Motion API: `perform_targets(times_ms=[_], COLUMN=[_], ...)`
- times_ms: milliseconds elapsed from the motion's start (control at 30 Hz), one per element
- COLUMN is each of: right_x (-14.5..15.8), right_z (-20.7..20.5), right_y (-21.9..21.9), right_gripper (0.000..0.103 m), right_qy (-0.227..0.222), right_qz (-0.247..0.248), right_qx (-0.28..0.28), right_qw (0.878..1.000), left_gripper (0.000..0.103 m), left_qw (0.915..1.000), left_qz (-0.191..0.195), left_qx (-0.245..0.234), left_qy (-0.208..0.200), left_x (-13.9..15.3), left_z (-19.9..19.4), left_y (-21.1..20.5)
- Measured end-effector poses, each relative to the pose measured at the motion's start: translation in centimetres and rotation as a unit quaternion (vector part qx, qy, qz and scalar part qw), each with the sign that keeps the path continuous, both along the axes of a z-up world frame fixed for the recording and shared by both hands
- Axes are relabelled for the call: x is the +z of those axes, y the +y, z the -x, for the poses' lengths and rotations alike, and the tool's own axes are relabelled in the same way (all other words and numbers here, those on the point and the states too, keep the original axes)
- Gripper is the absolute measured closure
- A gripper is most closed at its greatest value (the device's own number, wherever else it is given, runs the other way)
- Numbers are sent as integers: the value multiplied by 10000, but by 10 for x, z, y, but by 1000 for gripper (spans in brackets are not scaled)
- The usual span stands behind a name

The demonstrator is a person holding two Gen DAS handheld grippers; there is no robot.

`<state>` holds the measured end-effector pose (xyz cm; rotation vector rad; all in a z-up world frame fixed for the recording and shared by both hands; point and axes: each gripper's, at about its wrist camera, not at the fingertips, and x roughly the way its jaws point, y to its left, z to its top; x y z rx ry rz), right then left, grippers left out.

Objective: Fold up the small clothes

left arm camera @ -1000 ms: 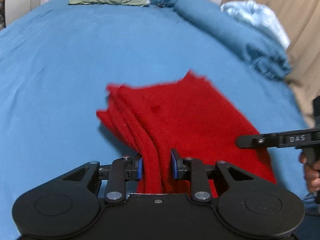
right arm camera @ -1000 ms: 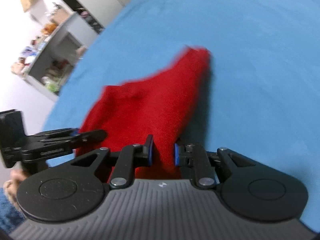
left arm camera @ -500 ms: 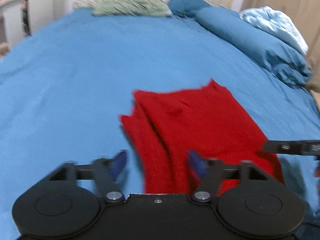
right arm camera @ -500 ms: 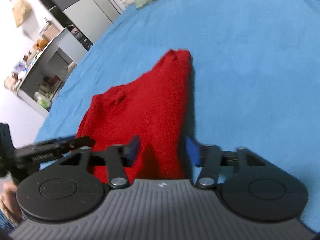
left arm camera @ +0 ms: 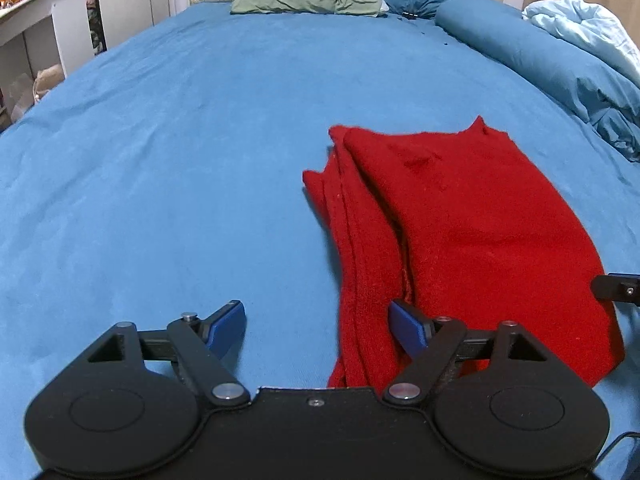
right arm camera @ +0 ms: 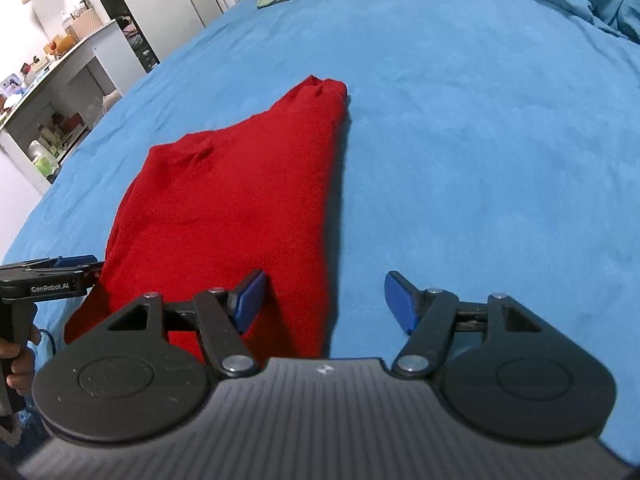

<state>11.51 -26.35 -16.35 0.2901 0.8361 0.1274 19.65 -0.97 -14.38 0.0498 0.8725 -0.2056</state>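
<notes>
Release complete on both sides: my left gripper (left arm camera: 318, 330) and right gripper (right arm camera: 324, 300) stand wide, their jaws having just been opening, and neither holds anything. Red garment (left arm camera: 460, 232) lies folded on the blue bedspread (left arm camera: 180, 160), its stacked edges showing along the left side in the left wrist view.

From the left camera the cloth sits mostly right of my open fingers, its layered edge passing just inside the right blue pad (left arm camera: 408, 332); whether that pad brushes the fabric I cannot quite tell. From the right camera the garment's near corner runs under the left pad (right arm camera: 248, 300), with bare bedspread between the jaws toward the right.

To finish this step well, I judge I should back both grippers off low and straight, without catching a pad on the knit and dragging the top layer askew. If another fold is wanted, I would take the near edge at both corners together, lifting evenly so the stacked layers stay aligned.
</notes>
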Motion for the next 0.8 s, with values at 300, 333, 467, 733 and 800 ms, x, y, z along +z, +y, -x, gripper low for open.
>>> perform_targets(times_ms=[300, 333, 467, 733, 800], right_x=[111, 125, 168, 180, 174], right_z=[55, 65, 109, 179, 193], right_y=[7, 8, 23, 56, 63], right_gripper=[3, 0, 0, 0, 0], right_qy=[-569, -632, -690, -408, -339], right_qz=[11, 40, 508, 1098, 1178], right_qx=[-550, -590, -607, -606, -628], right_qw=[9969, 9962, 9945, 9913, 9905], left_gripper=[15, 10, 0, 0, 0], left_qw=[9973, 9964, 9930, 9957, 9959], left_qz=[73, 105, 96, -65, -73], left_qx=[99, 133, 236, 393, 413], left_qy=[-728, -826, -1157, -841, -803], left_x=[116, 131, 172, 169, 163], left_z=[57, 69, 120, 185, 196], left_y=[-2, -1, 2, 11, 12])
